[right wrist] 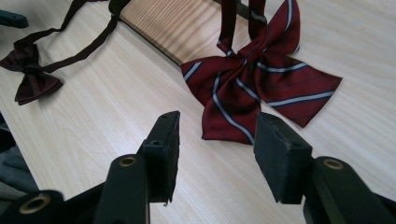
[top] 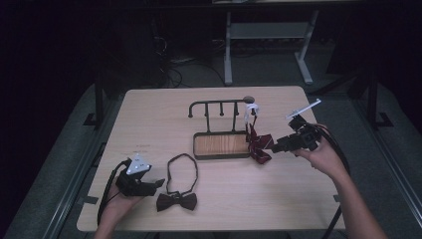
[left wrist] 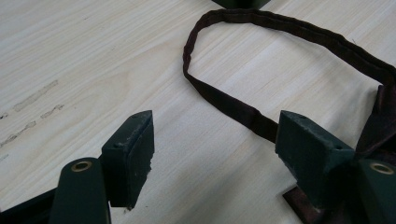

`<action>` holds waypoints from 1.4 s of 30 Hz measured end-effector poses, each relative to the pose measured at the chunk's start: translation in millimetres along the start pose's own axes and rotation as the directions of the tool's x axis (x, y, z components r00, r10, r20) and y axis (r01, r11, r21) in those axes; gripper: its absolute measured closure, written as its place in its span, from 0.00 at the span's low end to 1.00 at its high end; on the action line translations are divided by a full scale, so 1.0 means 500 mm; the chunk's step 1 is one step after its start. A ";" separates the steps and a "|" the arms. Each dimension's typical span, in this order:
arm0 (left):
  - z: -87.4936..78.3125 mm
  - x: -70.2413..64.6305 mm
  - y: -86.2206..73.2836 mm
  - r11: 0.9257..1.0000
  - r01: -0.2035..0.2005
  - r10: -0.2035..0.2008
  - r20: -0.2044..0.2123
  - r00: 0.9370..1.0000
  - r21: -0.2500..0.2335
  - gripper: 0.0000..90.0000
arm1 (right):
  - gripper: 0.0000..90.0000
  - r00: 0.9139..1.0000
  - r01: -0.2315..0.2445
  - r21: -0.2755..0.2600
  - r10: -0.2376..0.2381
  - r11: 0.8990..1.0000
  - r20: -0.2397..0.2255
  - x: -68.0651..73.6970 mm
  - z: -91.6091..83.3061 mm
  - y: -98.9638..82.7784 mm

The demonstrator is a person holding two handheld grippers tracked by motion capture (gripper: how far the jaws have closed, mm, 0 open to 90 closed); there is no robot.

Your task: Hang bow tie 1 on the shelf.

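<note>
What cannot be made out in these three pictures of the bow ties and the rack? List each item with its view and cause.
1. Dark bow tie: its knot, left gripper view, cut off by the right edge and a tong.
2. Striped bow tie: how its strap meets the rack, high view, too small.
3. Rack's upper part: right gripper view, cut off by the top edge.
4. Room behind the table: high view, too dark.

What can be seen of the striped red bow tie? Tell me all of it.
The striped red bow tie looks like dark red cloth with thin pale stripes, knotted at the middle. Its wings lie spread on the wooden table beside the rack's tray, while its strap rises toward the rack. The right gripper stands open just short of it, not touching.
</note>
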State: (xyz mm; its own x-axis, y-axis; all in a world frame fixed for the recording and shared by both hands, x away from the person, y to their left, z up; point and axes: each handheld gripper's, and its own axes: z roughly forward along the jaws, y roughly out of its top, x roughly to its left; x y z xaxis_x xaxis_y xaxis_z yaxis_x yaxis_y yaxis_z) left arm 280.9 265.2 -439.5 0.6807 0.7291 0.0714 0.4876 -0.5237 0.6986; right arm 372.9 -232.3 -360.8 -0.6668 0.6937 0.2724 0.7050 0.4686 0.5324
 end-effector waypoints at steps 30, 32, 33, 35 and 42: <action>0.004 0.000 0.001 1.000 0.011 -0.011 0.013 1.000 -0.001 0.34 | 0.53 0.999 -0.036 -0.010 0.036 0.999 -0.008 0.011 0.056 -0.117; 0.003 0.000 0.001 1.000 0.014 -0.014 0.008 1.000 -0.008 0.33 | 0.53 0.999 -0.038 -0.008 0.038 0.999 -0.011 0.012 0.060 -0.126; 0.003 -0.001 0.001 1.000 0.023 -0.023 0.010 1.000 -0.011 0.34 | 0.52 0.999 -0.038 -0.012 0.037 0.999 -0.011 0.013 0.063 -0.130; 0.003 0.000 0.001 1.000 0.024 -0.024 0.009 1.000 -0.012 0.33 | 0.52 0.999 -0.034 -0.017 0.034 0.999 -0.012 0.014 0.067 -0.138; 0.005 0.002 0.000 1.000 0.018 -0.018 0.014 1.000 -0.006 0.33 | 0.50 0.999 -0.041 -0.034 0.041 0.999 0.009 0.020 0.069 -0.159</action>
State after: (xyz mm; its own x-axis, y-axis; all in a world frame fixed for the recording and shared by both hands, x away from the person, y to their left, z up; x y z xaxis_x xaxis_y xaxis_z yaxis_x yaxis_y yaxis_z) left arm 282.7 264.8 -441.1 0.6797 0.7319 0.0490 0.4961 -0.5079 0.7043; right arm 318.6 -243.7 -428.3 -0.6348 0.7173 0.2871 0.7232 0.4209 0.5475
